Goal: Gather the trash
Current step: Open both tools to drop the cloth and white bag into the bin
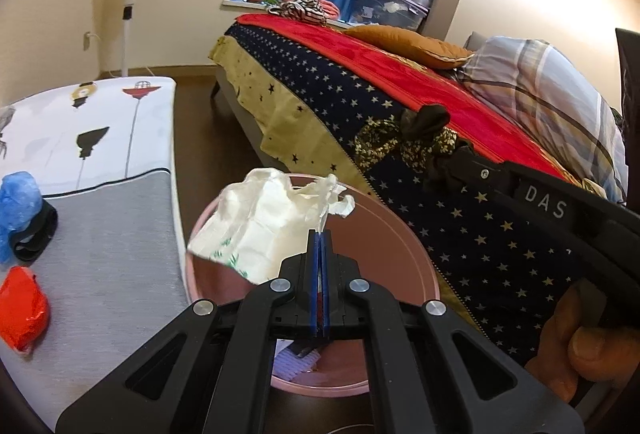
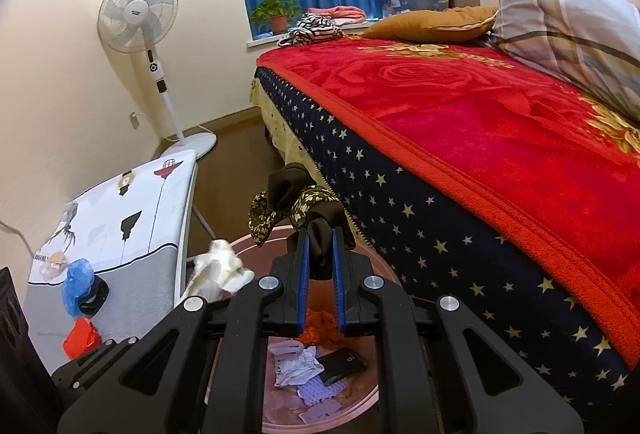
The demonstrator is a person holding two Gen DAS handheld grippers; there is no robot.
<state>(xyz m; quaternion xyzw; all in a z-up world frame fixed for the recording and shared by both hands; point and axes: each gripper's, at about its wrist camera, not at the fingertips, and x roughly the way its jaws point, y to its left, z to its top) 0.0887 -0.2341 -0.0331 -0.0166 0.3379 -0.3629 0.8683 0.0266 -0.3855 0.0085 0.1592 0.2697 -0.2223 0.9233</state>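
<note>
My left gripper [image 1: 319, 234] is shut on a crumpled white plastic bag [image 1: 264, 222] and holds it over the pink bin [image 1: 416, 246]. The bag also shows in the right wrist view [image 2: 218, 268]. My right gripper [image 2: 320, 234] is shut on a dark brown and floral cloth bundle [image 2: 292, 202], held above the pink bin [image 2: 368, 398]. The bundle shows in the left wrist view [image 1: 408, 138] too. The bin holds paper scraps [image 2: 298, 366], an orange wrapper and a black card.
An ironing board [image 1: 100, 234] on the left carries a blue plastic wad [image 1: 18, 202], a black band [image 1: 38, 234] and a red foil wrapper [image 1: 22, 308]. A bed with a red blanket [image 2: 480, 122] is on the right. A standing fan [image 2: 140, 18] is beyond.
</note>
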